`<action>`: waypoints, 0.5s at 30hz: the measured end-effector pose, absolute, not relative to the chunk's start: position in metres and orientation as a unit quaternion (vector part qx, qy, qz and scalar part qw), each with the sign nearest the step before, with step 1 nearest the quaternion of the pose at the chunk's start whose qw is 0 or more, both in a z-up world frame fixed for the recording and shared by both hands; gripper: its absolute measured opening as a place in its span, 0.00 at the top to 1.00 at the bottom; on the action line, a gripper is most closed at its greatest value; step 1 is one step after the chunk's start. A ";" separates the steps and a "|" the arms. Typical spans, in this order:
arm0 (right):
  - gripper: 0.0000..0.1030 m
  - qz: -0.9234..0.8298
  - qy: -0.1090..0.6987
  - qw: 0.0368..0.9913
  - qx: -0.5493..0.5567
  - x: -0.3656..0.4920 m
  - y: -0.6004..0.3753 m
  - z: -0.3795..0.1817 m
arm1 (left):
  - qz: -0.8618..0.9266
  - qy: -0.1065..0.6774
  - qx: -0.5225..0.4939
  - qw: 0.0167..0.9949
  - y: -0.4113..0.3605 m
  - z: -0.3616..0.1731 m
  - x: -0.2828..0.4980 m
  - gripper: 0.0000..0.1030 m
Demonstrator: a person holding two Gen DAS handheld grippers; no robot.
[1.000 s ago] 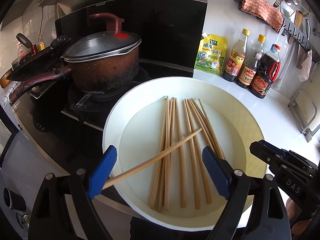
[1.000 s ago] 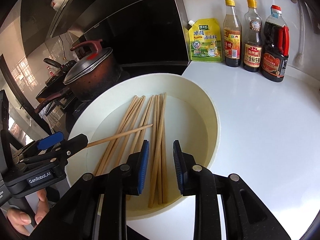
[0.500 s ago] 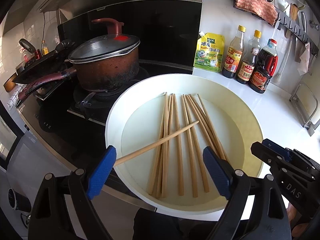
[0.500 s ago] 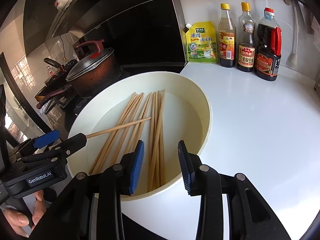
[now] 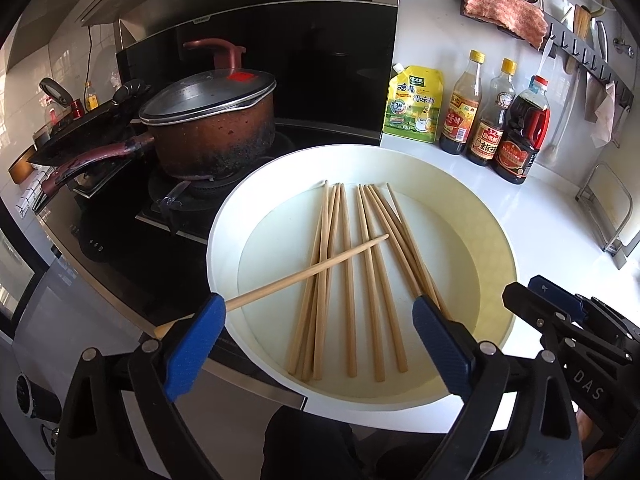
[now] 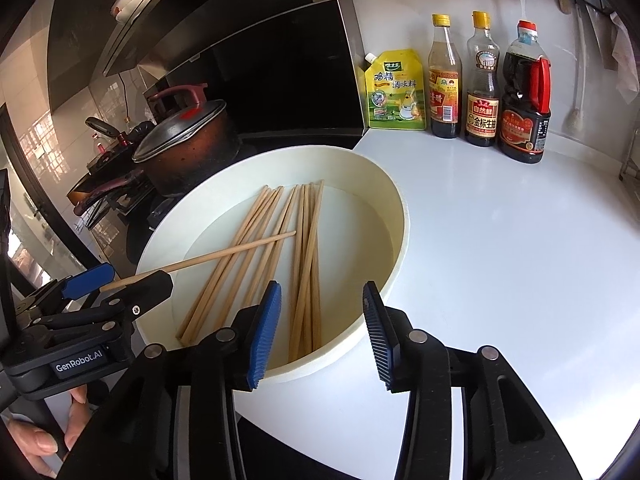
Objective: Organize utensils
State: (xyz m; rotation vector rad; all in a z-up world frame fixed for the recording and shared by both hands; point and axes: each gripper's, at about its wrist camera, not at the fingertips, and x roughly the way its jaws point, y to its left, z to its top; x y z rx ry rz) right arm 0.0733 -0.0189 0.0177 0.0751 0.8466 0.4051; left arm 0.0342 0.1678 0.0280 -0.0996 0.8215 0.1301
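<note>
My left gripper [image 5: 316, 330] and right gripper [image 6: 322, 330] were both opening, empty, above the basin's [image 5: 224, 232] near rim. Chopsticks [image 5: 348, 272] lay inside; 1 chopstick [image 5: 308, 270] slanted across, overhanging the rim.

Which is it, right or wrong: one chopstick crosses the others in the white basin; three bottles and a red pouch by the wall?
Wrong: the pouch is yellow, per the right wrist view. Crossing chopstick, white basin and three bottles hold.
</note>
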 end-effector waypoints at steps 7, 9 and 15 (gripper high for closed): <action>0.59 0.192 0.407 0.892 0.036 0.069 -0.022 0.017 | 0.070 0.397 -0.045 0.914 0.166 0.030 0.031 0.07; 0.59 0.193 0.407 0.892 0.036 0.069 -0.022 0.017 | 0.071 0.398 -0.043 0.914 0.165 0.030 0.031 0.07; 0.59 0.193 0.407 0.892 0.034 0.067 -0.022 0.017 | 0.078 0.396 -0.038 0.914 0.164 0.031 0.030 0.07</action>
